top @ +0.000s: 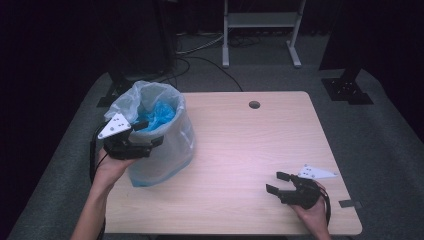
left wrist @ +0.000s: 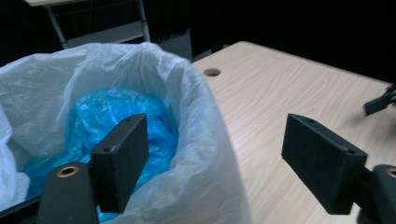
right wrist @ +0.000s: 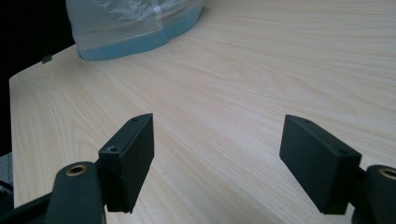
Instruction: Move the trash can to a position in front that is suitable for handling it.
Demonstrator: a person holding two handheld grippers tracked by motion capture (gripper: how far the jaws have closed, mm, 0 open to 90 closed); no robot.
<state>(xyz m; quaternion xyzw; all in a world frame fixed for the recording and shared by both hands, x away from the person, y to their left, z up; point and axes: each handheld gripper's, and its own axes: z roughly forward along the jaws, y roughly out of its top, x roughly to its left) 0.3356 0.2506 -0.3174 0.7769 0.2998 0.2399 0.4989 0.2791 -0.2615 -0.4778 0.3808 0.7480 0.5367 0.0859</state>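
My left gripper point(top: 148, 132) is spread wide, straddling the near rim of the clear plastic bag point(top: 172, 145); one jaw inside over the blue liner point(top: 159, 115). My right gripper point(top: 278, 182) gapes, empty, over the wooden table point(top: 240, 150), well apart.

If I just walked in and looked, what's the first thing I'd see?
You'd spot the big see-through white bag standing on the left side of the wooden table, with crinkly bright blue plastic inside it. The left claw is open right at the bag's rim, one jaw inside and one outside. The right claw waits open over bare table near the front right corner.
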